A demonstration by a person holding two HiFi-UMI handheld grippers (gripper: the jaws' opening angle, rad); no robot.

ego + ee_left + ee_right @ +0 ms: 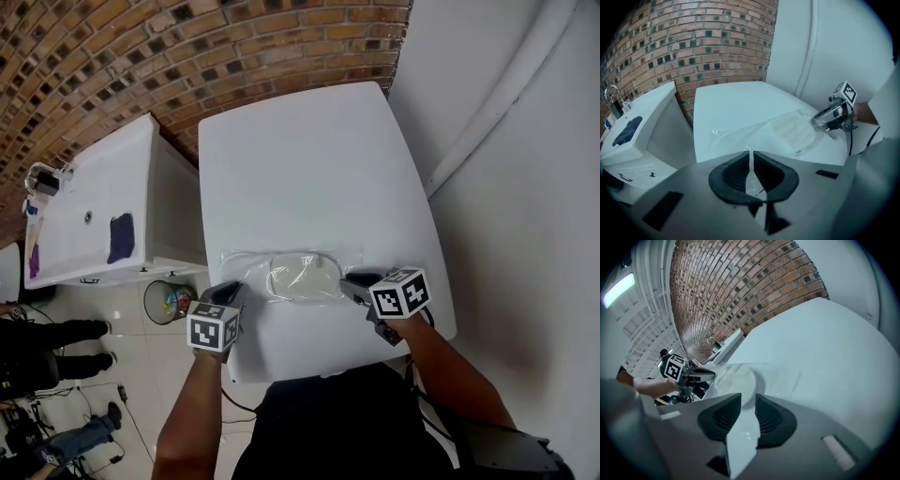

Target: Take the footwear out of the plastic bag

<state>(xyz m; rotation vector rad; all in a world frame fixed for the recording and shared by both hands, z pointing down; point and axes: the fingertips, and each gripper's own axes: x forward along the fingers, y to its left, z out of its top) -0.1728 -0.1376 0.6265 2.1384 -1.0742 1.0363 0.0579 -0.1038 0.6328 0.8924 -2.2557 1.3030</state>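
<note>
A clear plastic bag [246,263] lies flat across the near part of the white table [309,159], with a white flat slipper [302,278] inside it. My left gripper [231,290] is at the bag's left end. In the left gripper view its jaws [750,158] stand almost together with a thin fold of the bag's film [740,133] pinched between them. My right gripper [350,281] is at the bag's right end, shut on the slipper's [736,383] near edge, which fills the gap between its jaws [746,401]. Whether bag film lies between pads and slipper I cannot tell.
A second white counter [94,202] stands to the left with a dark cloth [120,236] on it. A waste bin [169,300] sits on the floor between the two. People's legs [56,337] show at lower left. A white wall runs along the table's right side.
</note>
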